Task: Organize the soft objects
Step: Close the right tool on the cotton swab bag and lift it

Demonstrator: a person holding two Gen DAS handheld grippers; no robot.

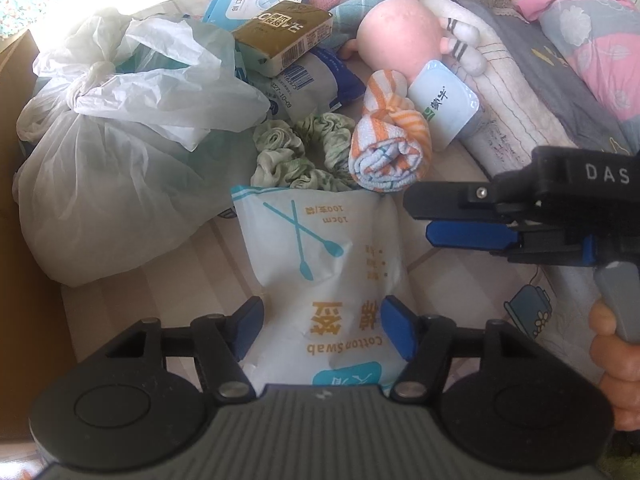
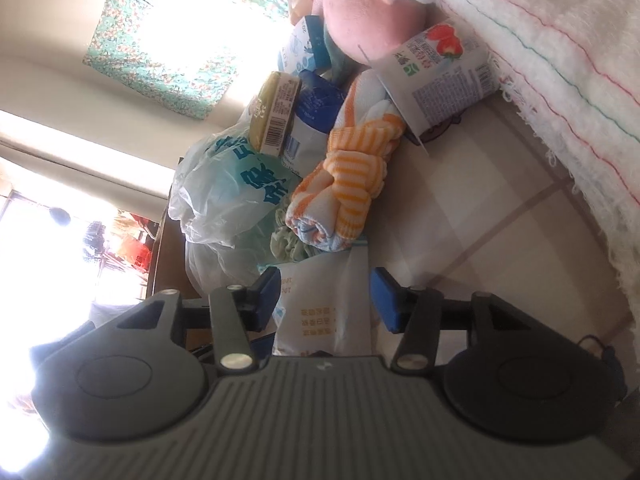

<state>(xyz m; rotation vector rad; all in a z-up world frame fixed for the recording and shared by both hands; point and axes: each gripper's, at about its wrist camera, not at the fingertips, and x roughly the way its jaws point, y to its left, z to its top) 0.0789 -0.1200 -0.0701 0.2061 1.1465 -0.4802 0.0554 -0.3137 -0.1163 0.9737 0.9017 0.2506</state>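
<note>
Mostly the sorting lies ahead of me, as far as I can judge. My left gripper (image 1: 320,330) points down at the cotton swab pack (image 1: 320,264) lying on the checked cloth (image 1: 460,240); its blue pads stand on either side of the pack's near end and look pressed into the wrapper, so I read it as a hold. My right gripper (image 2: 324,300) reaches in from the side with jaws apart; the pack's far edge shows between its fingers, but the pads do not press on it.

Behind the pack the soft things sit in a loose heap: the green scrunchie (image 1: 304,152) touching the pack's top edge, the orange striped towel roll (image 1: 390,140) just beside it, the pink plush toy (image 1: 400,36) further back, and the tied plastic bag (image 1: 120,140) to the left. A yogurt cup (image 1: 444,104) and a brown box (image 1: 284,36) are mixed in. Nothing looks grouped yet; no bin shows clearly.
</note>
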